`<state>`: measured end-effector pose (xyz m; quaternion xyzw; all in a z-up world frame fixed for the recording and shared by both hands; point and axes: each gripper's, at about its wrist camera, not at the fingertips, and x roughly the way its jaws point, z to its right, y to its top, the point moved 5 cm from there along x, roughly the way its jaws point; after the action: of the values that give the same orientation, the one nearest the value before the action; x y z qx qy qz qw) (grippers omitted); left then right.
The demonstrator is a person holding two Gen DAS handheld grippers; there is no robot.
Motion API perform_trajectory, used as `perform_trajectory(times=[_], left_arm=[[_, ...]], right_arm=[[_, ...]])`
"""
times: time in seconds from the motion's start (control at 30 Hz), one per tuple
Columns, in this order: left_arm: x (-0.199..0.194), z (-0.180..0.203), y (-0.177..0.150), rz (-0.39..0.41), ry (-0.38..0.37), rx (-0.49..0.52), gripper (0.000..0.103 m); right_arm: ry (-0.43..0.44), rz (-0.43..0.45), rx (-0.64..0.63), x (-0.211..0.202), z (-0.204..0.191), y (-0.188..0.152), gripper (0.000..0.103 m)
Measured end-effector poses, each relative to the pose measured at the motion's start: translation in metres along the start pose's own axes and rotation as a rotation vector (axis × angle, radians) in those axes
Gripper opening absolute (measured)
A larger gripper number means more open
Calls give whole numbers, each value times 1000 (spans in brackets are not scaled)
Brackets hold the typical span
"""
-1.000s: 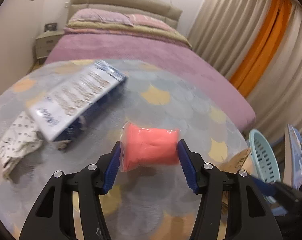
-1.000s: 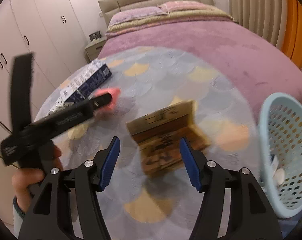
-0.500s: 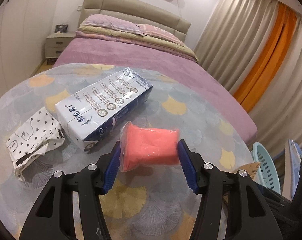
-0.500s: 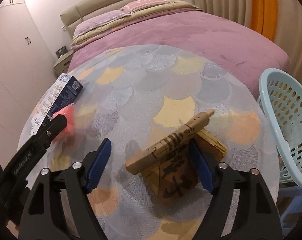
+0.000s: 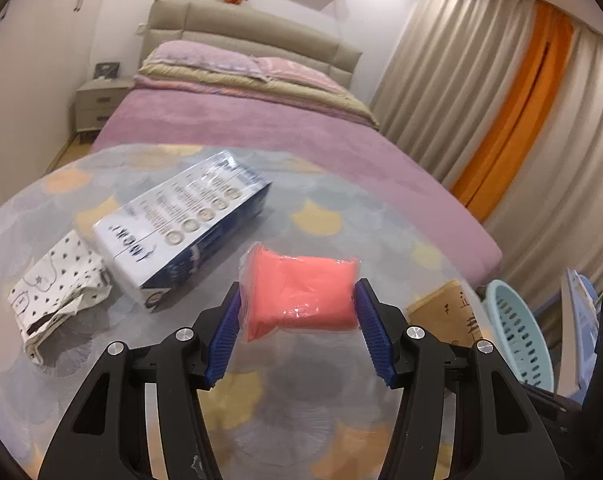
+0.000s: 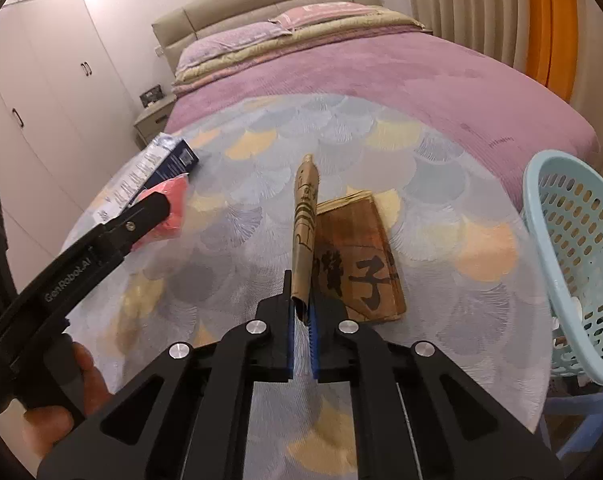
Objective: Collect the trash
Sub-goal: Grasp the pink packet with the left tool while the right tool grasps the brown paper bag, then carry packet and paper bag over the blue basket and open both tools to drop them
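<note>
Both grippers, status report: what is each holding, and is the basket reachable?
Left gripper shut on pink packet. Right gripper shut on brown paper bag, flap raised. Blue basket beside table, nothing between.

"genrobot.ai" on left gripper [image 6: 157,216]

blue box [image 5: 181,236] left, basket [image 6: 573,264] right

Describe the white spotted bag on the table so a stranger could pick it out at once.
Start at the round table with the fan-pattern cloth at the foot of the purple bed. At its left edge, left of the long blue-and-white box, lies the crumpled paper bag. It alone is white with small dark hearts and stars.
</note>
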<state>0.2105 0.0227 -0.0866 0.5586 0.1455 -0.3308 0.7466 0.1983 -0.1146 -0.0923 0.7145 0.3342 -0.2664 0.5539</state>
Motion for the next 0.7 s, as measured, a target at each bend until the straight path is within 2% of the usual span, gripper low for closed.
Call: perform_trajectory(times=[0.33,0.53,0.7], left_arm=[[-22,45,10,39,-79,61,54],[-31,79,15,62,-124,108,54],[-27,113,14,47,-162,150,54]], right_arm=[[36,88,9,-40,21,14,3],[27,146,37,-64,44,24,3],[-1,189,68,-86,73,28,3]])
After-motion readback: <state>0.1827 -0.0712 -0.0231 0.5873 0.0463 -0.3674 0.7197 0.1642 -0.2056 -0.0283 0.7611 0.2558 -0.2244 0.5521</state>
